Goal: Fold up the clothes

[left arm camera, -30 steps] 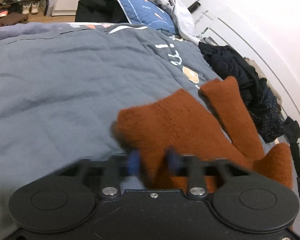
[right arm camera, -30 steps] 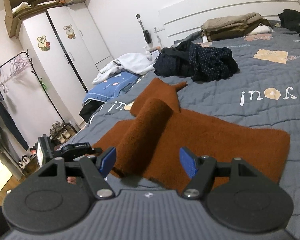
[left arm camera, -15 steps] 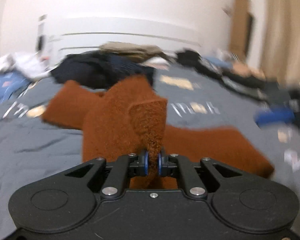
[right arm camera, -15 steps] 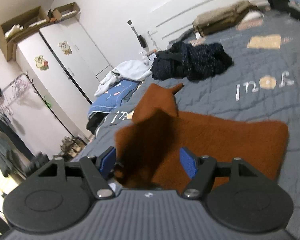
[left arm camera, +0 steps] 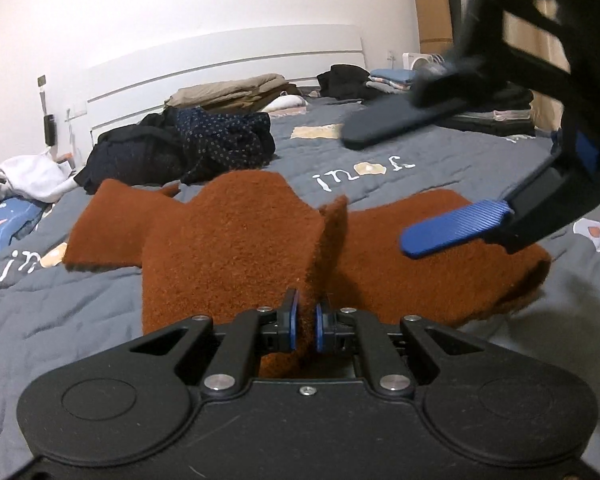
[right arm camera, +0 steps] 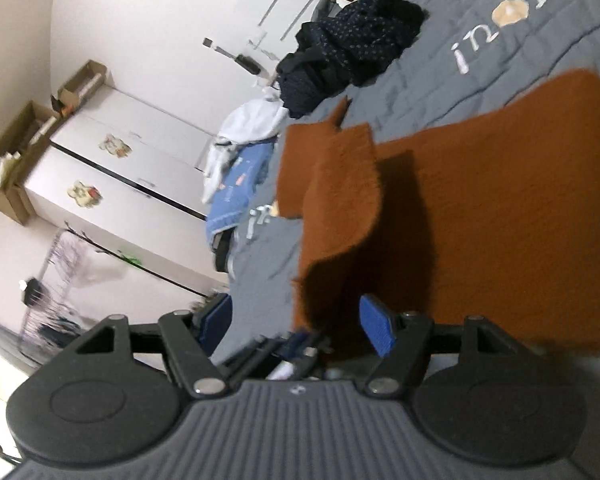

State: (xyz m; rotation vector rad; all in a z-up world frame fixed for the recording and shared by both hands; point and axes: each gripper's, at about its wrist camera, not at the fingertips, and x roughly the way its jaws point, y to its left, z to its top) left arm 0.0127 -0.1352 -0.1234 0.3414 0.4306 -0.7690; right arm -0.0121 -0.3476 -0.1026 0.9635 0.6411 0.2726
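A rust-brown fleece sweater lies spread on the grey quilt. One part is folded over the body, and a flap stands up. My left gripper is shut on the sweater's near edge, with fabric pinched between its blue pads. My right gripper hovers over the sweater's right half, open, one blue finger showing. In the right wrist view the right gripper is rolled and open. The sweater has its near corner between the fingers, and no pad presses on it.
A dark dotted clothes heap and a white garment lie beyond the sweater. Folded stacks sit by the headboard. A white wardrobe and a clothes rack stand off the bed's left side.
The left gripper has swung round, shut on the sweater's edge and carried that fold across. The right gripper has rolled and sunk toward the sweater's near corner, staying open.
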